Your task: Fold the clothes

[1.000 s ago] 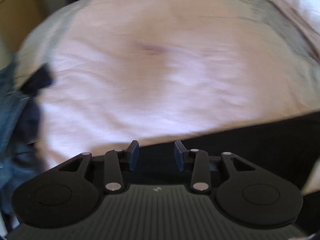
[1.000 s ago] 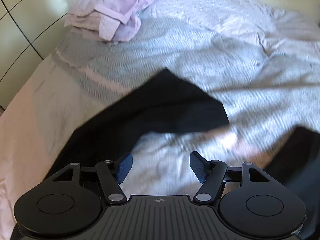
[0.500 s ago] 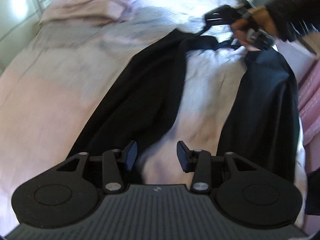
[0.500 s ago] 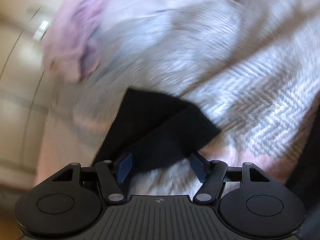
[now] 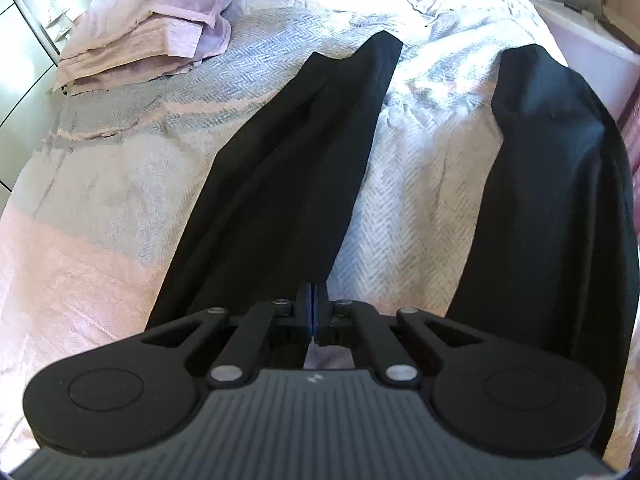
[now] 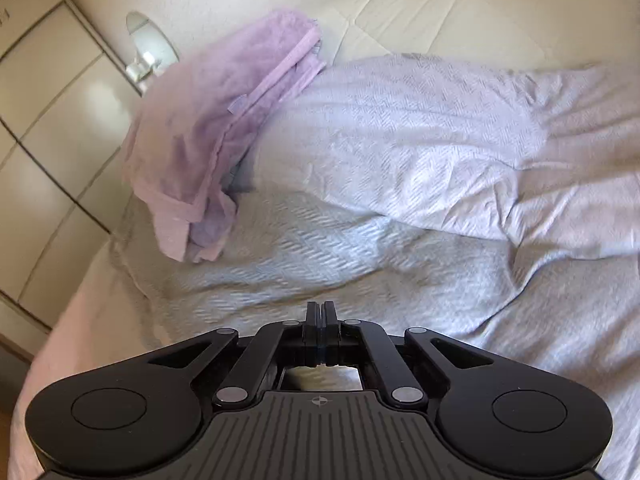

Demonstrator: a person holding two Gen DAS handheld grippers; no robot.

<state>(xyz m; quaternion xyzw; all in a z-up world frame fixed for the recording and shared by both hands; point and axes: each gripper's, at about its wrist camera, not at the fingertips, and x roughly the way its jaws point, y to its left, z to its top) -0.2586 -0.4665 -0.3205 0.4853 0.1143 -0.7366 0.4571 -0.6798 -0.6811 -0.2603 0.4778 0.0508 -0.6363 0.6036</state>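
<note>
while your left hand-held gripper (image 5: 311,308) stood with its jaws apart half a second ago, it now has them pressed together on the near edge of the trousers (image 5: 280,168), pinching the inner side of the left leg just where the cloth meets the fingers. your right hand-held gripper (image 6: 320,320) has closed too: its jaws were spread over a black hem then, and now they meet, though its own view shows no black cloth and i cannot tell whether anything is caught between them. at the top of the left view that gripper sits far up the bed with dark fabric beside it, so it may hold a hem, but that is too small to settle. the trousers lie spread on the bed (image 5: 420,168), both legs running away from the left gripper, well apart, the right leg (image 5: 552,184) near the bed's edge. a lilac heap (image 5: 160,28) rests up by the head of the bed, clear of the trousers. as a judgement, the closed grips suggest a lift or drag to bring one leg over the other.
</note>
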